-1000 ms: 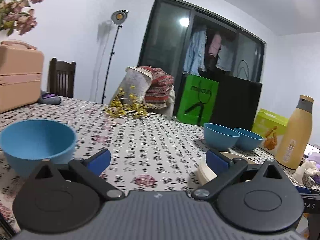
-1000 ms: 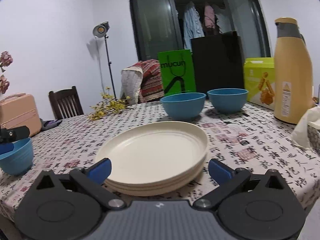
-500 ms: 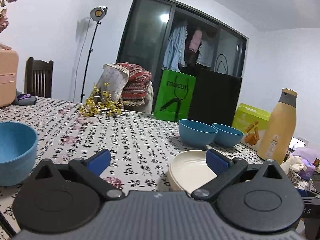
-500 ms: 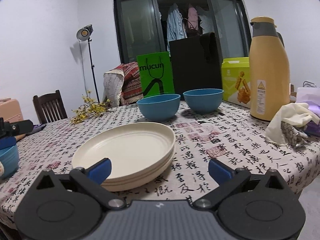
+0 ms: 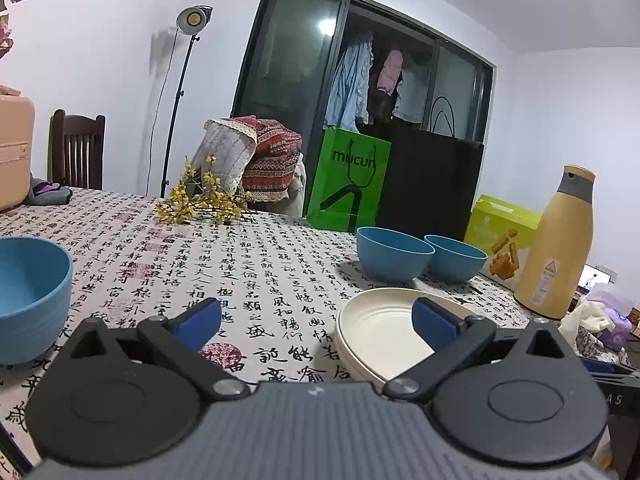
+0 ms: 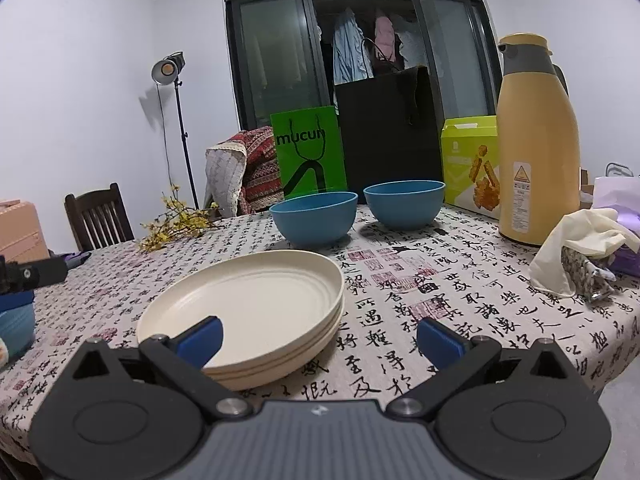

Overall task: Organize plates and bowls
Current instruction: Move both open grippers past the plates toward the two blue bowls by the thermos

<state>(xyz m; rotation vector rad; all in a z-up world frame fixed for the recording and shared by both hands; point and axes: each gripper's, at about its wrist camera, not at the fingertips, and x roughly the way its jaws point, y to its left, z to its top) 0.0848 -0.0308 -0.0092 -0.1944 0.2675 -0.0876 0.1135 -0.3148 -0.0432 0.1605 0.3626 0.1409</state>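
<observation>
A stack of cream plates lies on the patterned tablecloth, also in the left wrist view. Two blue bowls stand side by side behind it: one nearer the middle, one to its right; both also show in the left wrist view. A third blue bowl stands at the table's left. My left gripper is open and empty, between that bowl and the plates. My right gripper is open and empty, over the near rim of the plates.
A tall yellow thermos stands at the right, with a green snack box behind it and crumpled cloth and gloves near the right edge. Yellow flower sprigs, a green bag and a black bag are at the back.
The left gripper swung away from the left bowl towards the plates. The right gripper shifted right, so the plates now sit to its left. Both stayed open.
</observation>
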